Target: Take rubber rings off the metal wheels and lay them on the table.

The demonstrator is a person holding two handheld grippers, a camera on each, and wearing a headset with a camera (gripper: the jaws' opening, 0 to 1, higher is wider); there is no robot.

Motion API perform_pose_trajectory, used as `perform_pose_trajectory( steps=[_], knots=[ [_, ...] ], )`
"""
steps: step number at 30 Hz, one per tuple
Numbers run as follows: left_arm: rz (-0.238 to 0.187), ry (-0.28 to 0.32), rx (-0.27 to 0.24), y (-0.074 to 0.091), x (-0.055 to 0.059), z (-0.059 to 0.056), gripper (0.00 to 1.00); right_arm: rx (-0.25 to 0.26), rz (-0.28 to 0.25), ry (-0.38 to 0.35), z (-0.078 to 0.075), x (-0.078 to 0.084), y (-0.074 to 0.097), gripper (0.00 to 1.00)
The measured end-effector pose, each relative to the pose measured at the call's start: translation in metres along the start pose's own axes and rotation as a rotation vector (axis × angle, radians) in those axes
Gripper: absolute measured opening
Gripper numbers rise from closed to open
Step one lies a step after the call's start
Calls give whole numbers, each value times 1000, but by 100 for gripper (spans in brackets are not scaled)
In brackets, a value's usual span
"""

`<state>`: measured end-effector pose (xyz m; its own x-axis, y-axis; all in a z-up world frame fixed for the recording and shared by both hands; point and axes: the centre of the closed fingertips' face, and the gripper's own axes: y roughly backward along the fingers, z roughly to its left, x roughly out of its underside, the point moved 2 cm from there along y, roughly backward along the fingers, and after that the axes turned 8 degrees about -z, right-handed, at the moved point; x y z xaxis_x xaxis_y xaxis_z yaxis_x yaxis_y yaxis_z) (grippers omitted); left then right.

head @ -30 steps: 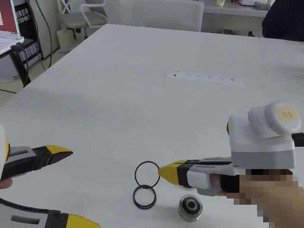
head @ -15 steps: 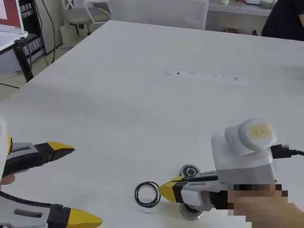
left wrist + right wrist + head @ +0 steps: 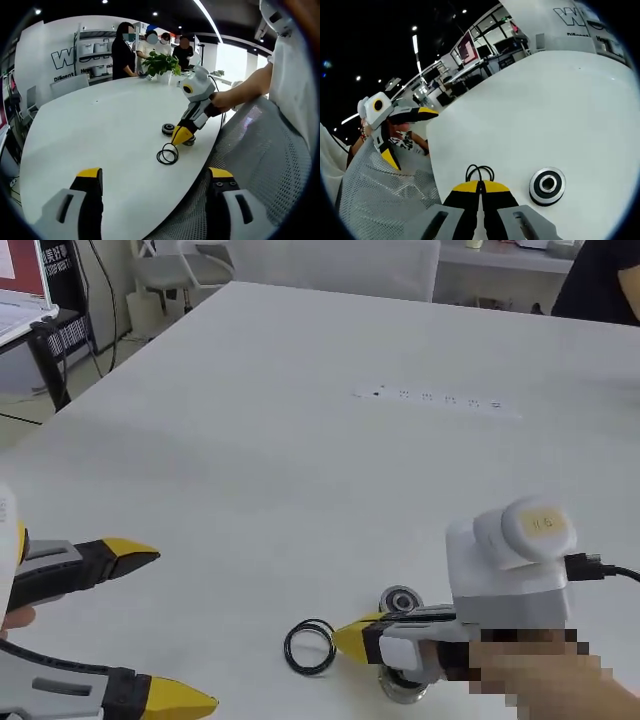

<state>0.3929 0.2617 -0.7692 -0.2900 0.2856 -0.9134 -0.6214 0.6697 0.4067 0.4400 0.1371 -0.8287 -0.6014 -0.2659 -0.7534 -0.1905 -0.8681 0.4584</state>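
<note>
Two black rubber rings (image 3: pixel 310 646) lie overlapping on the white table (image 3: pixel 300 440). My right gripper (image 3: pixel 345 638) is shut, its yellow tips pinching the near edge of one ring (image 3: pixel 480 173). One metal wheel (image 3: pixel 400 600) lies just behind that gripper, and a second wheel (image 3: pixel 400 685) is partly hidden under it. The right gripper view shows a wheel (image 3: pixel 547 186) to the right of the shut jaws (image 3: pixel 481 184). My left gripper (image 3: pixel 165 630) is open at the table's near left edge and holds nothing. From it I see the rings (image 3: pixel 167 154), the right gripper (image 3: pixel 179 135) and both wheels (image 3: pixel 168 129).
A white power strip (image 3: pixel 435 400) lies across the far middle of the table. Chairs (image 3: pixel 330 265) stand beyond the far edge. Several people and a potted plant (image 3: pixel 160 65) are at the table's far end in the left gripper view.
The right gripper has carried one ring down and toward me onto the other ring, so the two rings now overlap. The camera has shifted. The left gripper has barely moved.
</note>
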Motion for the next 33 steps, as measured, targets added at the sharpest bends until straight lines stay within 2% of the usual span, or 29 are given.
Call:
perform_pose_trajectory(
  steps=[8, 23, 33],
  knots=[
    [-5, 2, -8, 1, 0, 1, 83, -4, 1, 33, 4, 0, -4, 1],
    [4, -4, -11, 1, 1, 1, 82, 26, 24, 104, 0, 1, -5, 9],
    [21, -11, -11, 2, 4, 2, 82, 51, -17, 97, -9, -11, 3, 9]
  ],
)
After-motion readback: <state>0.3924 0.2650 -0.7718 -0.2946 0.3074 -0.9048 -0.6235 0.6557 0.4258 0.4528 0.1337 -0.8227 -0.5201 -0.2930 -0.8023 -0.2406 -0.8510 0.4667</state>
